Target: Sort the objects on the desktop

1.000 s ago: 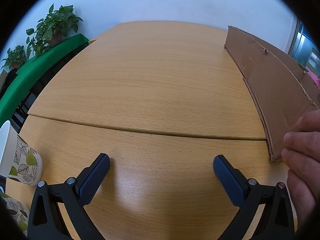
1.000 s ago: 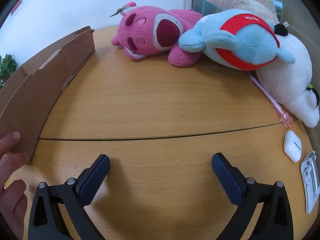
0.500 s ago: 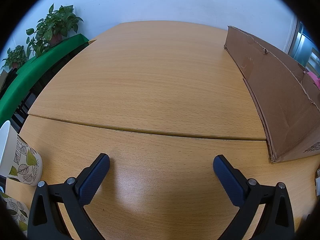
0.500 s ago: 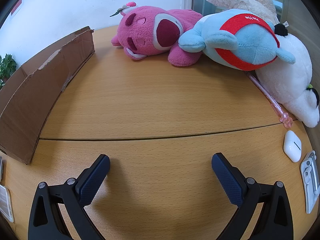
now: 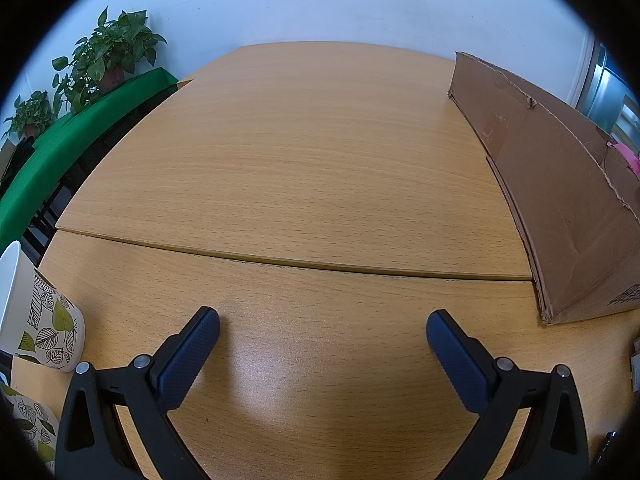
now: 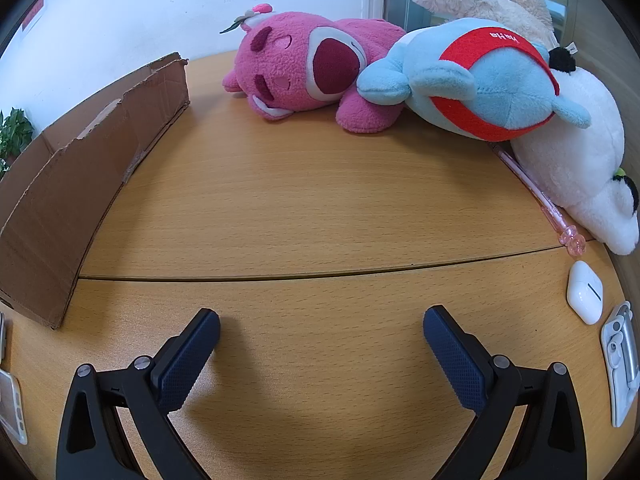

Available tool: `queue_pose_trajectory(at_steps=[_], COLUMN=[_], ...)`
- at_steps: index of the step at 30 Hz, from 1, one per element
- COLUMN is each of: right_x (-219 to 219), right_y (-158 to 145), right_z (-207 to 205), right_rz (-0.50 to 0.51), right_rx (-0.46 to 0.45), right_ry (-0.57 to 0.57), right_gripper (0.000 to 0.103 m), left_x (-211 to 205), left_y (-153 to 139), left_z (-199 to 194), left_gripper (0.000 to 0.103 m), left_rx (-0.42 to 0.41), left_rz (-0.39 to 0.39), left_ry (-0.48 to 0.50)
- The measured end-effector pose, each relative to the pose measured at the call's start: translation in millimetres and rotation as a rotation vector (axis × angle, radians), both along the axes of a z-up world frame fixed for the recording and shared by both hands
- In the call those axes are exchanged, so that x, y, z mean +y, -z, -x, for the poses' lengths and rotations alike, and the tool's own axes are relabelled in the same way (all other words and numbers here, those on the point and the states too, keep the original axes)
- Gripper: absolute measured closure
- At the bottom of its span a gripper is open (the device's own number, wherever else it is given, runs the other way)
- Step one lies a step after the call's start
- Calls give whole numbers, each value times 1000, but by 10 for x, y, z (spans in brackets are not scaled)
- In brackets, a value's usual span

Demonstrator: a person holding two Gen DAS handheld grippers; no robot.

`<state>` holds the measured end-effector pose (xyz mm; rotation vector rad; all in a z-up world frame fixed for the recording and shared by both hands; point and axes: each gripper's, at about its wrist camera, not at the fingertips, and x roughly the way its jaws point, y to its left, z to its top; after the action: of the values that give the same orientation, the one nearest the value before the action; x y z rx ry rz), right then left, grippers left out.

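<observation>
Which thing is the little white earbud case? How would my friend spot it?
Find the plush toys at the table's far right. Follow the pink pen toward you; the earbud case lies just past its tip. It is smooth, rounded and white, unlike the flat grey clip beside it.

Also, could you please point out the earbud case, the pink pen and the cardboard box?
earbud case (image 6: 584,298): right wrist view, middle of its white lid.
pink pen (image 6: 536,190): right wrist view, mid-barrel.
cardboard box (image 5: 560,200): left wrist view, outer side wall.

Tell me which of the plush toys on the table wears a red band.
The light blue plush toy, lying between the pink plush toy and the white plush toy; neither of those shows any red band.
</observation>
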<state>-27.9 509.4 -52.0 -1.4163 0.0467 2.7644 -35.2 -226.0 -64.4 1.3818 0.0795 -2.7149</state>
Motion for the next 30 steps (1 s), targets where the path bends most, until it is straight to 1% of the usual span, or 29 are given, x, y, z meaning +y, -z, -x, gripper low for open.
queue_pose_trajectory(at_steps=[23, 27, 30], right_x=[10, -7, -42], right_y=[1, 23, 47], right_z=[15, 49, -29], right_rz=[1, 1, 2], right_rx=[1, 1, 0], right_ry=[3, 74, 121], right_gripper=[0, 0, 0], left_x=[1, 2, 2], left_y=[1, 1, 1], left_z=[4, 4, 5], left_gripper=[0, 0, 0], left_rx=[0, 0, 0], left_rz=[0, 0, 0], left_ry=[0, 0, 0])
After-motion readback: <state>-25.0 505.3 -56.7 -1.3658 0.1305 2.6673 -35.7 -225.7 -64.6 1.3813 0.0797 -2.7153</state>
